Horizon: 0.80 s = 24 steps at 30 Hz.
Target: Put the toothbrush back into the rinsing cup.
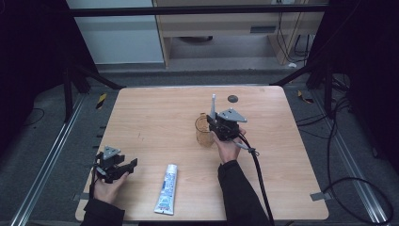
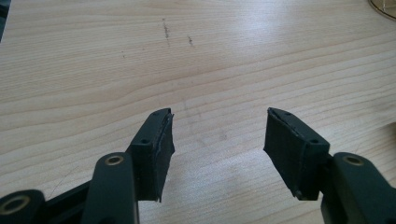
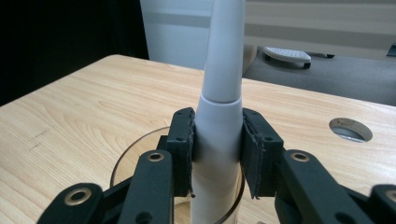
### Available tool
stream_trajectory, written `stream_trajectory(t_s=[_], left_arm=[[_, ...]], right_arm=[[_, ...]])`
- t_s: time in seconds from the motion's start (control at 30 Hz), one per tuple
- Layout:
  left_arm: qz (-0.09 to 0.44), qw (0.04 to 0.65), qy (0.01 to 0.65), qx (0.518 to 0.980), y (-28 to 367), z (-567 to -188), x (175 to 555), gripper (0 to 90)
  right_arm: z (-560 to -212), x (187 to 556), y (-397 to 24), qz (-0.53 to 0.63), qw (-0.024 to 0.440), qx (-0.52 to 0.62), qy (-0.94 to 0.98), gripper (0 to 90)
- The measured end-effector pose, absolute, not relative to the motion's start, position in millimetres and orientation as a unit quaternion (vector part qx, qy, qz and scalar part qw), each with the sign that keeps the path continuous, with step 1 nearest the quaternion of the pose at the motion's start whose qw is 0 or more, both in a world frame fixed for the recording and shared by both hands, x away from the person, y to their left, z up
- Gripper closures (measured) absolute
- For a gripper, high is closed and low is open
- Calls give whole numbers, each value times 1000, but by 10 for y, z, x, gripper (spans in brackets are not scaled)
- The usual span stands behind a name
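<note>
My right gripper [image 3: 217, 154] is shut on a white toothbrush handle [image 3: 219, 130], which stands upright over a clear amber cup [image 3: 126, 163]. In the high view the right gripper [image 1: 217, 121] sits beside the cup [image 1: 203, 131] at the table's middle, and the toothbrush [image 1: 213, 106] sticks up above it. A white and blue toothpaste tube [image 1: 166, 189] lies near the front edge. To its left, my left gripper [image 1: 128, 167] rests low at the front left corner. Its pads [image 2: 161, 149] stand wide open over bare wood, with nothing between them.
The wooden table [image 1: 155, 117] has a round cable hole [image 1: 232, 98] at its far edge, which also appears as a hole [image 3: 350, 129] in the right gripper view. A black cable [image 1: 259, 174] trails from the right gripper toward the front. Dark frame bars flank the table.
</note>
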<state>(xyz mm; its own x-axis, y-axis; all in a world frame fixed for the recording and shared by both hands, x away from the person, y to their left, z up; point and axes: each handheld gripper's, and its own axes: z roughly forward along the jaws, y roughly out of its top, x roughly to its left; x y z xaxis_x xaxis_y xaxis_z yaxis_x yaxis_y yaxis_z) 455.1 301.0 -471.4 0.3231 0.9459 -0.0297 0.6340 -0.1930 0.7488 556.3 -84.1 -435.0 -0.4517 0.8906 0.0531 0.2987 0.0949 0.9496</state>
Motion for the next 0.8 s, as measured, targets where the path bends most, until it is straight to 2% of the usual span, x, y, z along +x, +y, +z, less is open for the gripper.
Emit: stream_trajectory(t_s=[0.33, 0.63, 0.8], left_arm=[[228, 341, 535, 738, 3007, -4712, 4548, 410], [228, 341, 534, 739, 3005, -4714, 4550, 410], [228, 342, 534, 739, 3004, -4714, 4549, 409]], right_arm=[[-4338, 5555, -854, 506, 283, 436, 688, 649], [-4331, 5563, -871, 499, 279, 439, 693, 534], [-4330, 5552, -864, 496, 272, 436, 700, 411]])
